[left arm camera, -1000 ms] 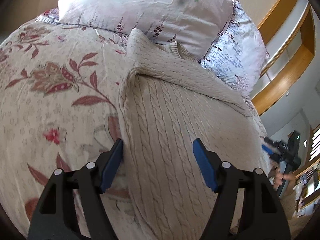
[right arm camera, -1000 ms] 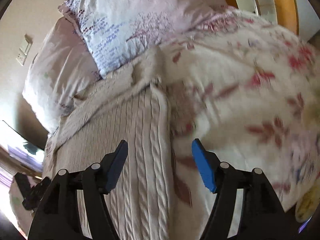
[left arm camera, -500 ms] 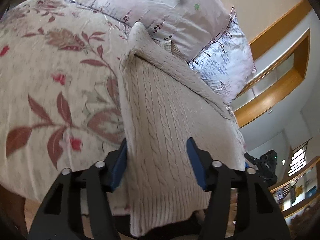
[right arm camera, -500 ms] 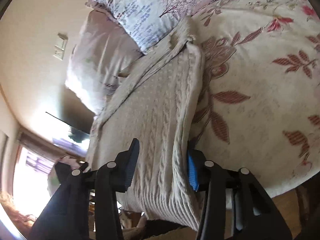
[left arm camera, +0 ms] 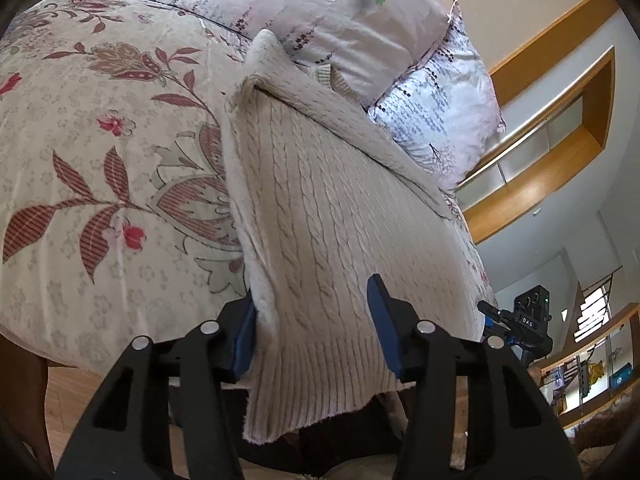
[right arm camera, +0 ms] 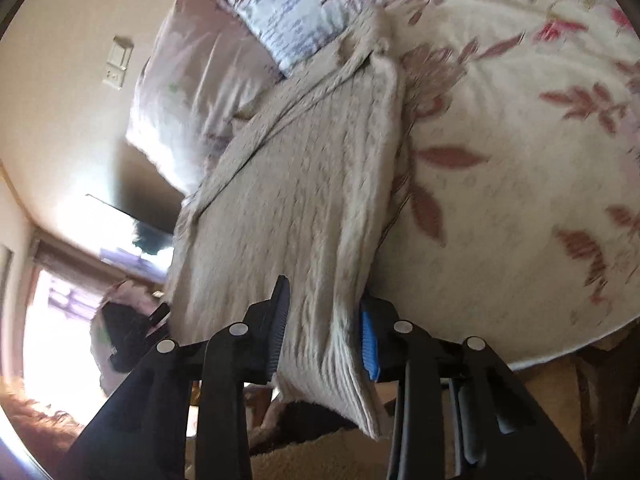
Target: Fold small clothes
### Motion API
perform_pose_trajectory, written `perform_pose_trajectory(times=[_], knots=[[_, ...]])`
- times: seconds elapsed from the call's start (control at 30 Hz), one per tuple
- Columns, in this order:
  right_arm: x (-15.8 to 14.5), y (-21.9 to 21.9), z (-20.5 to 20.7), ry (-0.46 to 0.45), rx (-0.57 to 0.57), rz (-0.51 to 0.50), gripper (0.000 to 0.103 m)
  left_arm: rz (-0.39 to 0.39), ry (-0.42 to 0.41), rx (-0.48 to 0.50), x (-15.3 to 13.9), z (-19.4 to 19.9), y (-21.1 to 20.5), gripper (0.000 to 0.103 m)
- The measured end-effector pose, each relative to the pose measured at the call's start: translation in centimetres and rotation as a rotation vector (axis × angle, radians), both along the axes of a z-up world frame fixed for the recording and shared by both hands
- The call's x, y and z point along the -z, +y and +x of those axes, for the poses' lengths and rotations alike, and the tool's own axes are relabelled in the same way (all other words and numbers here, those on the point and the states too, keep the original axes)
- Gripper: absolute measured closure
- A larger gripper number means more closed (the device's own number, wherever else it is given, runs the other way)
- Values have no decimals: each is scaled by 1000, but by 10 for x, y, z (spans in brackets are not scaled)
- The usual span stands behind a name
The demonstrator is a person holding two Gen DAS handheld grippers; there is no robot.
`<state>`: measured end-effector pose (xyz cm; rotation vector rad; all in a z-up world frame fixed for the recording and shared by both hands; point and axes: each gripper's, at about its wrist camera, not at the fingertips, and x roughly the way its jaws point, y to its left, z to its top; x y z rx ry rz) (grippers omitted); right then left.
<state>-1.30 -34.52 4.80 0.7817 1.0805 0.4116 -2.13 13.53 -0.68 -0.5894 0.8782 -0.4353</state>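
A cream cable-knit sweater lies lengthwise on the floral bedspread, sleeves folded across its far end, its ribbed hem hanging over the bed's near edge. My left gripper straddles the hem's left corner with its jaws apart, the cloth between the blue pads. My right gripper straddles the sweater's right hem corner, its jaws narrower, with the thick folded edge between them. Whether either one pinches the cloth is unclear.
Two patterned pillows lie just beyond the sweater's far end. The bedspread stretches to the sides. Wooden shelving stands to the right, and wood floor shows below the bed edge.
Both grippers have dropped back from over the sweater body to its hem at the bed's near edge. Their jaws have narrowed around the hem corners, the right more than the left.
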Motion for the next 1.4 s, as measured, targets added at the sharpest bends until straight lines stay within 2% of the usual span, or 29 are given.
perform_pose_trajectory(times=[0.17, 0.27, 0.33, 0.37, 0.4, 0.43, 0.53, 0.63, 0.73, 1.0, 1.1, 1.23, 1.3, 1.4], knots=[[9, 2, -12, 34, -73, 120, 70, -66, 29, 33, 4, -6, 3, 55], [6, 9, -18, 42, -119, 109, 70, -83, 52, 48, 7, -11, 2, 63], [3, 16, -19, 48, -147, 84, 70, -86, 79, 65, 8, -12, -1, 72], [0, 20, -20, 52, -166, 59, 75, -83, 90, 75, 9, -12, -2, 75], [0, 25, -21, 66, -190, 42, 87, -75, 103, 86, 10, -13, -5, 82], [0, 29, -21, 76, -205, 33, 93, -59, 112, 101, 10, -12, -8, 86], [-4, 37, -19, 68, -210, -19, 96, -14, 106, 117, 6, -11, -14, 95], [-28, 34, -14, -51, -164, -51, 97, 0, 51, 94, -8, -4, -11, 96], [-62, 33, -5, -208, -95, -189, 97, 34, -26, 41, -32, 10, -2, 97], [-111, 48, 37, -489, 39, -483, 97, 214, -206, -83, -88, 72, -6, 97], [-115, 54, 62, -545, 63, -611, 97, 274, -229, -120, -100, 104, -14, 98], [-111, 66, 99, -572, 95, -733, 97, 405, -298, -147, -112, 145, -32, 98], [-109, 67, 123, -568, 120, -758, 97, 442, -314, -161, -115, 169, -38, 98], [-101, 64, 152, -530, 148, -755, 97, 436, -294, -182, -111, 204, -41, 98]])
